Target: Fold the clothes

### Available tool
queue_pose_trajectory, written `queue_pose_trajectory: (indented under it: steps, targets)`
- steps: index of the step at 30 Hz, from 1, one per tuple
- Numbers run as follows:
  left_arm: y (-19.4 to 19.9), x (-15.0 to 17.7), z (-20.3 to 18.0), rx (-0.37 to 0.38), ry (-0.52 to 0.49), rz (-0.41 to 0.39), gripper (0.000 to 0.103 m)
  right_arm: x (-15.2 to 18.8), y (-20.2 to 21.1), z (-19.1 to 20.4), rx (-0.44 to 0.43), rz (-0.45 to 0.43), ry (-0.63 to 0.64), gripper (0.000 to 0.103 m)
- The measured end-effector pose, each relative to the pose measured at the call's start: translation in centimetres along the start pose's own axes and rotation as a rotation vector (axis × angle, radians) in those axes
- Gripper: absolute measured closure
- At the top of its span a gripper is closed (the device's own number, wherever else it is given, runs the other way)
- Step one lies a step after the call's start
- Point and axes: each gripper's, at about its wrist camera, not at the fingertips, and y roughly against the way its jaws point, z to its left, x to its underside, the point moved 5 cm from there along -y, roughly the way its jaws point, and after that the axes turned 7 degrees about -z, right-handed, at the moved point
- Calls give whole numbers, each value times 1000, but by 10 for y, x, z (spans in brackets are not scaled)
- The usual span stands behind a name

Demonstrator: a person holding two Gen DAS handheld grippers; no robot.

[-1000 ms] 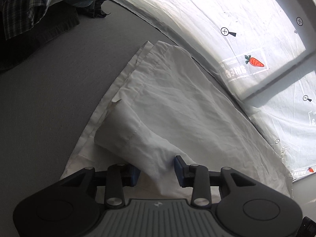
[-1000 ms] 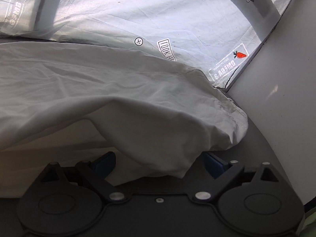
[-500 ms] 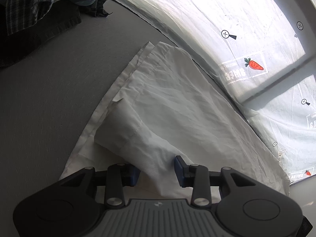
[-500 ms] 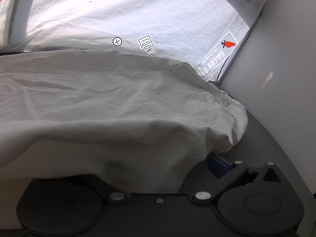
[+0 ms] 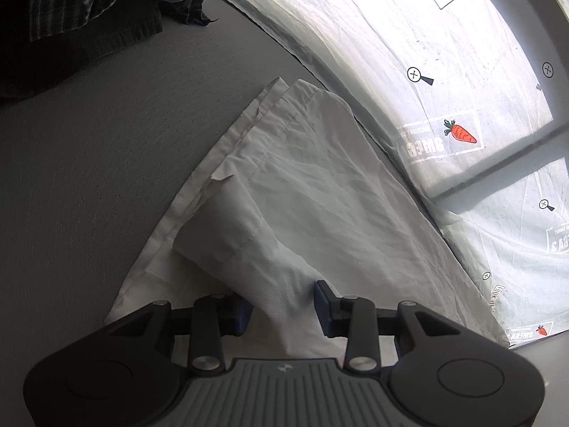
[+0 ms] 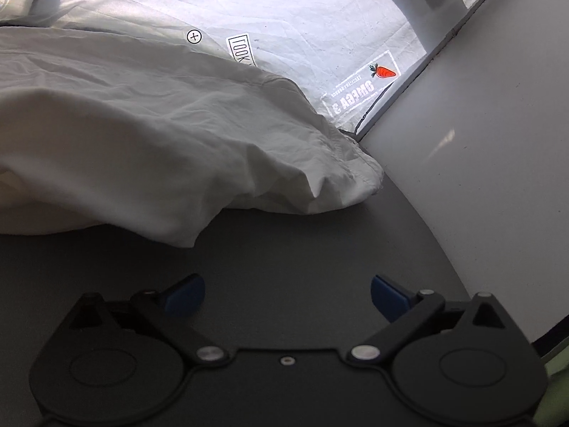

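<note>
White garment [image 5: 306, 220] lies half-folded on grey table [image 5: 89, 185]; left gripper [image 5: 282, 307] pinches its folded flap, right gripper [image 6: 288, 295], nothing between closing jaws, sits at 5 o'clock of the cloth, so the flap may skew.

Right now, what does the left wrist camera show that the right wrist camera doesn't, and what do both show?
Only the left wrist view shows the left gripper, its fingers pinching a raised fold of the white garment, and a dark plaid pile of clothes at the far edge. Only the right wrist view shows the right gripper, its fingers closing with nothing between them, and a white side wall. Both show the garment, the grey tabletop and the carrot-printed sheet.
</note>
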Motion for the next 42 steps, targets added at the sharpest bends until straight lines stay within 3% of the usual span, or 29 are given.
queue_pose_trajectory:
  steps: [1,4,5,7,10,11,13,17,20,24,25,26,28,31,36,40,42]
  targets:
    - [0,0,-2,-11,-15,1,64,-1,4,-5,-29,10,-57,17]
    - [2,2,-7,-40,-61,1,64,-10,21,-7,-170,-15,-203,21]
    - [3,3,-8,-50,-76,1,64,-11,23,-9,-243,3,-314,25]
    - [6,4,-7,-55,-78,-1,64,-9,23,-15,-388,61,-615,46]
    - [11,5,-1,-52,-57,-8,64,10,17,-17,-608,141,-1121,53]
    - [12,5,1,-50,-47,-10,65,14,16,-15,-655,145,-1216,54]
    - [14,4,6,-41,-14,-13,66,14,18,-12,-688,131,-1290,56]
    - [15,2,11,-33,33,-22,67,5,19,-5,-678,136,-1224,57]
    - [16,0,12,-45,35,-37,67,1,13,0,-636,167,-1169,66]
    - [20,-6,15,-79,31,-72,70,-5,19,0,-642,131,-1168,97]
    - [20,-8,17,-79,38,-79,84,-10,23,0,-644,117,-1142,98]
    - [21,-10,18,-80,45,-86,93,-15,27,-1,-646,103,-1117,100]
    - [24,-14,15,-72,41,-110,100,-29,35,-4,-654,69,-1068,101]
    - [38,-27,-4,-47,-23,-171,101,-48,44,-12,-678,15,-1057,101]
    - [88,-58,-48,60,-139,-318,101,-61,50,-32,-738,-53,-1167,101]
    - [87,-43,-39,17,-203,-271,100,-48,34,-31,-673,22,-1071,101]
    - [67,-22,-18,-88,-218,-185,100,-31,24,-19,-617,125,-983,101]
